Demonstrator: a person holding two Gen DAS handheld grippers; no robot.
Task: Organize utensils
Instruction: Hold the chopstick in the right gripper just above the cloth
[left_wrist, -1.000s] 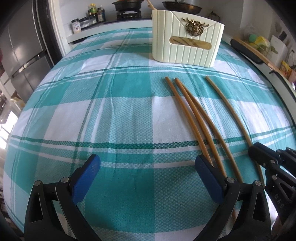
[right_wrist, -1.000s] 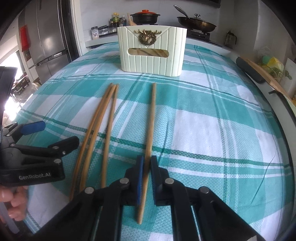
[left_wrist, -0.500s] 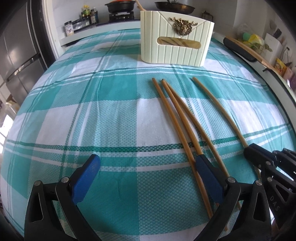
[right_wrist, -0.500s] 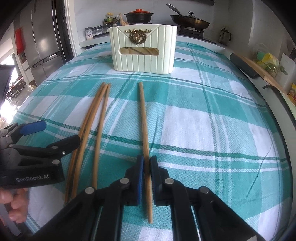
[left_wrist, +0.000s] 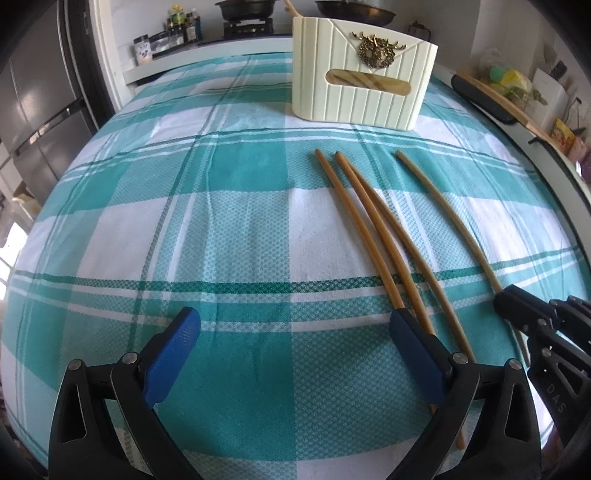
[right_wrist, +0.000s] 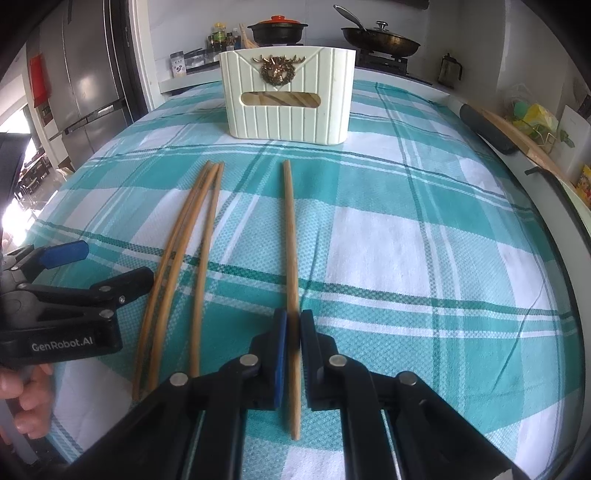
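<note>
My right gripper (right_wrist: 291, 334) is closed on a single wooden chopstick (right_wrist: 290, 236), the blue pad and the black pad pressing its shaft from either side near its lower end; the stick runs from below my jaws straight up the cloth toward the holder, its short tail lying behind the pads. My left gripper (left_wrist: 291, 332) stands wide apart and holds nothing; its right blue pad sits over the lower part of the three loose chopsticks (left_wrist: 373, 229), and whether it touches them I cannot tell. Those three chopsticks (right_wrist: 184, 258) lie side by side on the teal-and-white checked tablecloth (right_wrist: 406, 240), just left of my gripped stick, their far tips close together and their near ends fanning out. In the left wrist view, the gripped chopstick (left_wrist: 454, 221) lies apart to the right of the three, ending at my right gripper (left_wrist: 517, 314). The cream ribbed utensil holder (right_wrist: 288, 99), bearing a brass stag emblem and a slot showing wood inside, stands upright at the far end of the table, well apart from all four sticks. My left hand (right_wrist: 22, 398) shows at the lower left edge, fingers around the black gripper handle.
</note>
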